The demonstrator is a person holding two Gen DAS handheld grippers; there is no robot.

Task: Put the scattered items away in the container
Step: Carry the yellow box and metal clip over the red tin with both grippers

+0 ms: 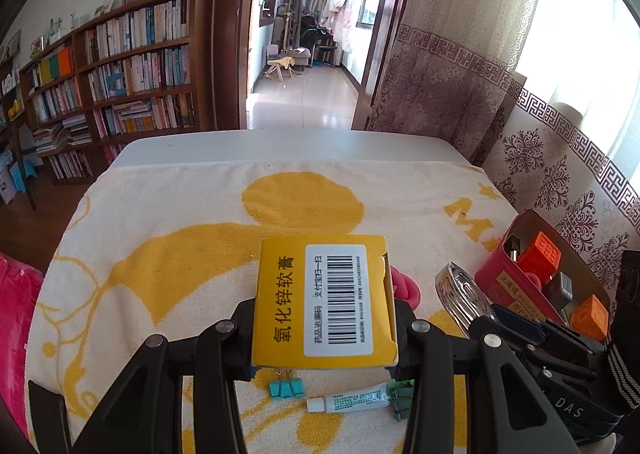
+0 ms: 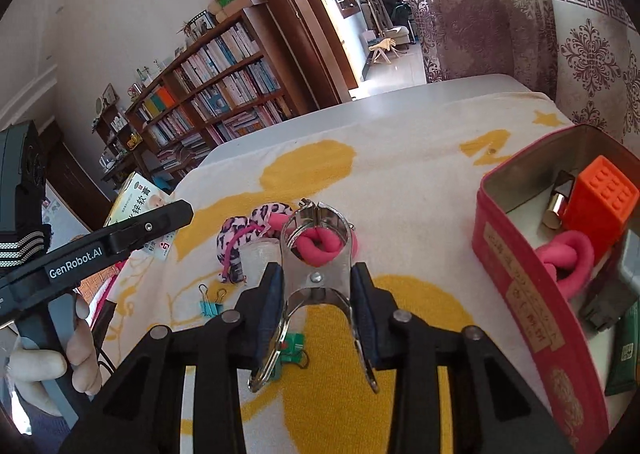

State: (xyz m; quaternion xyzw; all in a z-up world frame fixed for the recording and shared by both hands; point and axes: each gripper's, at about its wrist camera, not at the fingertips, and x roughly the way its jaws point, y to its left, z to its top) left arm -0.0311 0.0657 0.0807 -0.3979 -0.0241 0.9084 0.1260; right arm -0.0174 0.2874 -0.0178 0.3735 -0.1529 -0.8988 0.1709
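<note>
Here both grippers are carrying loads, and everything is being judged against the red tin [image 2: 516, 254], the container of the task. The left gripper [image 1: 325, 318] is pinching a yellow ointment box [image 1: 324, 302] across its narrow sides, barcode face up, probably so that the flat carton cannot swing; it is hanging well to the left of the tin, above the towel [image 1: 180, 238]. The right gripper [image 2: 316, 290] is pressing its pads on the handles of a metal clamp [image 2: 316, 254], held just left of the tin's near wall with its mouth pointing away, which looks like a staging pose before going over the rim.

Inside the tin an orange block [image 2: 604, 198], a small metal cylinder [image 2: 558, 206] and a pink band [image 2: 568, 258] are already lying. To the tin's left, on the towel, a second pink band [image 2: 320, 248], a leopard-print scrunchie [image 2: 244, 230], teal binder clips [image 2: 212, 304], a green clip [image 2: 294, 346] and a small white tube [image 1: 352, 400] are waiting. So the tidying seems partly done.
</note>
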